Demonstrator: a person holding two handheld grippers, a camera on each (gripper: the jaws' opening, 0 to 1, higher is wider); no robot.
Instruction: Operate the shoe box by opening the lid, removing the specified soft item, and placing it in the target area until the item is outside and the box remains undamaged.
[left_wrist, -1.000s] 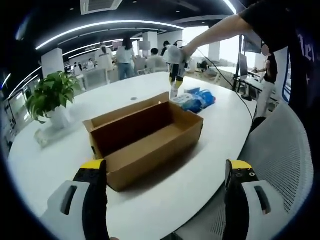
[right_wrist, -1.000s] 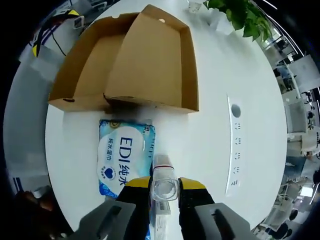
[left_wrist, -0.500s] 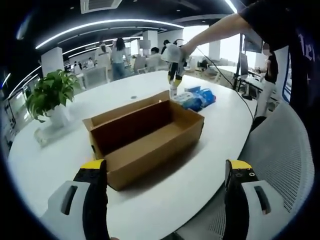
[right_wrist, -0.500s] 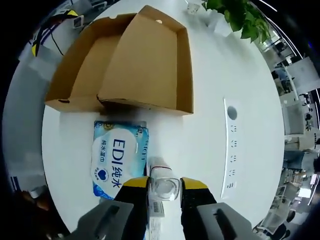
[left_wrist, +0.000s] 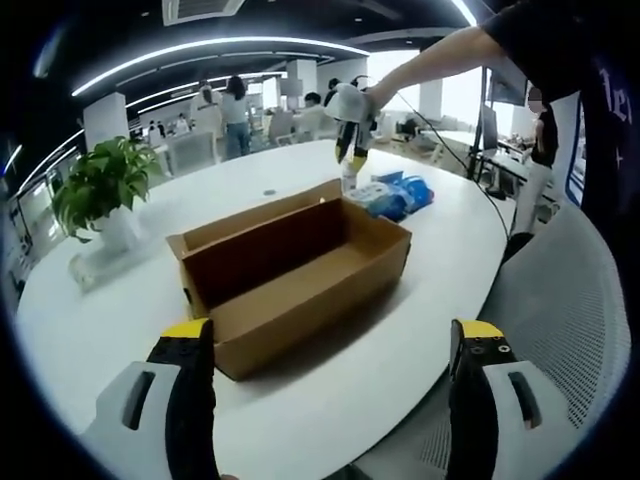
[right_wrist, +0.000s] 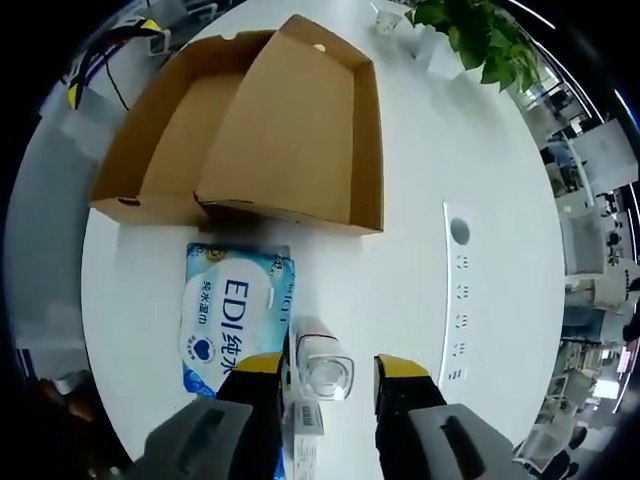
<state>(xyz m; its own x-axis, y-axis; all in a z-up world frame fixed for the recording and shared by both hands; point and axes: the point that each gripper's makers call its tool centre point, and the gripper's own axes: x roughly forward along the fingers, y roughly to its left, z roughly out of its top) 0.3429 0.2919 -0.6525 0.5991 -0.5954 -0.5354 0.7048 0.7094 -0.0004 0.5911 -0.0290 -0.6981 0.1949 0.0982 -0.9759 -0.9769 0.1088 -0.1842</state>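
The right gripper (right_wrist: 330, 372) has just let go: its jaws, pressed against the small clear bottle (right_wrist: 322, 372) half a second ago, now stand spread with a gap on either side of it. The bottle stands upright on the table (right_wrist: 420, 190), touching or just beside the blue wet-wipes pack (right_wrist: 232, 318), which lies flat close to the open end of the shoe box (right_wrist: 270, 130). So the release looks done, and the soft pack is outside the box, which seems unharmed with its lid folded back.

In the left gripper view, the right gripper (left_wrist: 352, 128) hangs over the same pack (left_wrist: 392, 196) beyond the box (left_wrist: 290, 270). The left gripper (left_wrist: 335, 395) waits near the table's edge (left_wrist: 330, 420), jaws wide apart and empty.
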